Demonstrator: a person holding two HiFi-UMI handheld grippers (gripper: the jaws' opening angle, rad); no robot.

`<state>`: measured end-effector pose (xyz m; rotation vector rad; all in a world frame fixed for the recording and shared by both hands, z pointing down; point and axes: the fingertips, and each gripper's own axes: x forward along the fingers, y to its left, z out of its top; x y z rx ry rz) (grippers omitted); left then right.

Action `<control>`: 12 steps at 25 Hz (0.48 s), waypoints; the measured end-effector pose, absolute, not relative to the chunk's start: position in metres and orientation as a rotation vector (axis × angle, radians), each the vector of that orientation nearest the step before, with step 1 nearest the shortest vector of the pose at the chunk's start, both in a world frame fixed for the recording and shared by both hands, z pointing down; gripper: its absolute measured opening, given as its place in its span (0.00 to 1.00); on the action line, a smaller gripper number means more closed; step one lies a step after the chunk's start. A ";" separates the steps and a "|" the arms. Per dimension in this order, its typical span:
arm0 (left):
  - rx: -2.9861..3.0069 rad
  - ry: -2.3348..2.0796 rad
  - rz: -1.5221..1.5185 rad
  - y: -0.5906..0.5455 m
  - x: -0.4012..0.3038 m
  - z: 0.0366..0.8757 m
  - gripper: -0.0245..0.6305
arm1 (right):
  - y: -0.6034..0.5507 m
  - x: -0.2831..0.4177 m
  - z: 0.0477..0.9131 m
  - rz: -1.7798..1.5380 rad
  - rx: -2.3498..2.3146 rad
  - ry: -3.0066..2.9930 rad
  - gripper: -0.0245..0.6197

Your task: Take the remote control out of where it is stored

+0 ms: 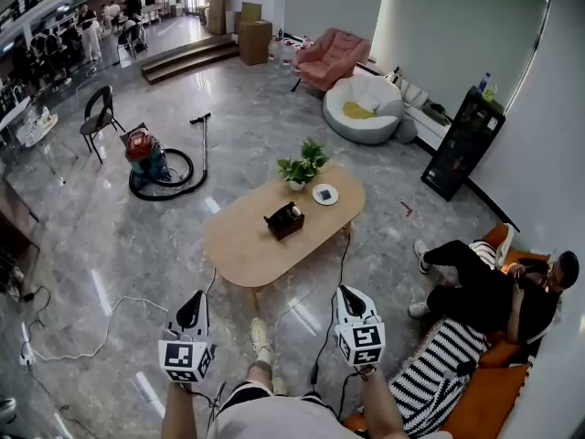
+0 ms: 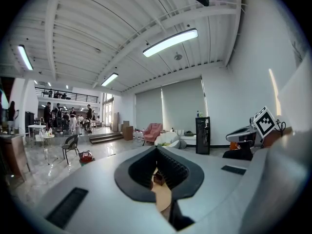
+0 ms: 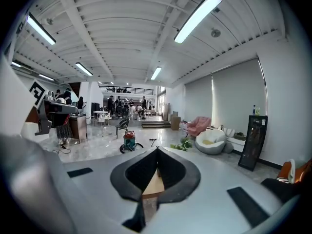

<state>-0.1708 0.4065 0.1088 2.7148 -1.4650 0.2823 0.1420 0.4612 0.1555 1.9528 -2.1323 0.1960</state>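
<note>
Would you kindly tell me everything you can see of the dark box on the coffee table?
The dark box is small, rectangular and nearly black, seemingly open on top; its contents are too small to tell. It stands upright near the middle of the oval wooden coffee table, askew to the table's length. Only the tabletop touches it; a round dish and a potted plant stand apart, farther along.
</note>
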 end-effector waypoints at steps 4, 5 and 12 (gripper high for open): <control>2.718 -1.467 0.272 0.363 -0.159 0.108 0.04 | 0.420 0.148 0.158 0.185 1.936 -2.132 0.05; 2.718 -1.466 0.276 0.351 -0.156 0.108 0.04 | 0.408 0.150 0.157 0.182 1.936 -2.133 0.05; 2.735 -1.445 0.305 0.265 -0.134 0.107 0.04 | 0.328 0.162 0.156 0.213 1.931 -2.127 0.05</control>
